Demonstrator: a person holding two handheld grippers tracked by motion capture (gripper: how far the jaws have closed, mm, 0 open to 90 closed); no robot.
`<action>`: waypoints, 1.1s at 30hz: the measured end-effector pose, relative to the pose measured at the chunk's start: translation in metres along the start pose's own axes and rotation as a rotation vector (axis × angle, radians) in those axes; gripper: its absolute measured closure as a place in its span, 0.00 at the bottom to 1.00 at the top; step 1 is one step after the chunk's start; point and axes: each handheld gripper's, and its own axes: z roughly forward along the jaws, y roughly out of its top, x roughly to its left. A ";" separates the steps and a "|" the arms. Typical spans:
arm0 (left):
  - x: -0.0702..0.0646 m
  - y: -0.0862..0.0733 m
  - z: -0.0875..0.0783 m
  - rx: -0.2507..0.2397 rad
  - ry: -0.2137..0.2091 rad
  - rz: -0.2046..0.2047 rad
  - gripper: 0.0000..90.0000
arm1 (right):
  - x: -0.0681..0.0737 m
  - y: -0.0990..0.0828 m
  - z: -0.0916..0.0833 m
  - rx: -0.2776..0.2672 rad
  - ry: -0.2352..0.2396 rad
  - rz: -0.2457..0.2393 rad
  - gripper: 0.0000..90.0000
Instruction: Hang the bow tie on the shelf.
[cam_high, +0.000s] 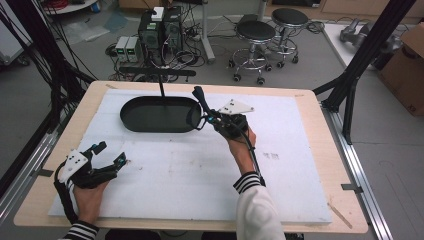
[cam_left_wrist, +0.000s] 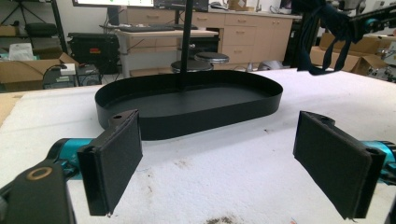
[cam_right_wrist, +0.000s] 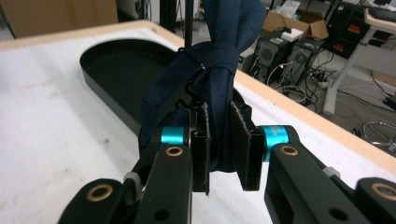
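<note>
The right gripper (cam_right_wrist: 219, 154) has its fingers pinching a dark blue cloth (cam_right_wrist: 224, 46), lifted just beside the black tray's (cam_high: 131, 120) right end and not yet inside. The left gripper (cam_left_wrist: 233, 163), fingers spread and empty, waits near the tray.

- Setting: a lab or robotics workroom, probably.
- Desktop computer towers (cam_high: 161, 29) on the grey floor, cables tangled around them.
- Two round rolling stools (cam_high: 255, 35).
- Black metal frame posts (cam_high: 367, 47) beside the table (cam_high: 320, 150).
- Cardboard boxes (cam_high: 407, 65); wooden cabinets (cam_left_wrist: 243, 32) behind.
</note>
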 end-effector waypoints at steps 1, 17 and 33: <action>0.000 0.000 0.000 0.000 0.000 0.000 0.18 | -0.001 0.001 0.000 -0.005 -0.001 -0.005 0.87; 0.000 0.000 0.000 0.000 0.000 -0.004 0.18 | -0.001 0.036 0.007 -0.106 -0.017 -0.014 0.87; 0.001 0.000 0.000 -0.002 0.002 -0.011 0.18 | -0.006 0.065 0.028 -0.123 -0.026 -0.035 0.87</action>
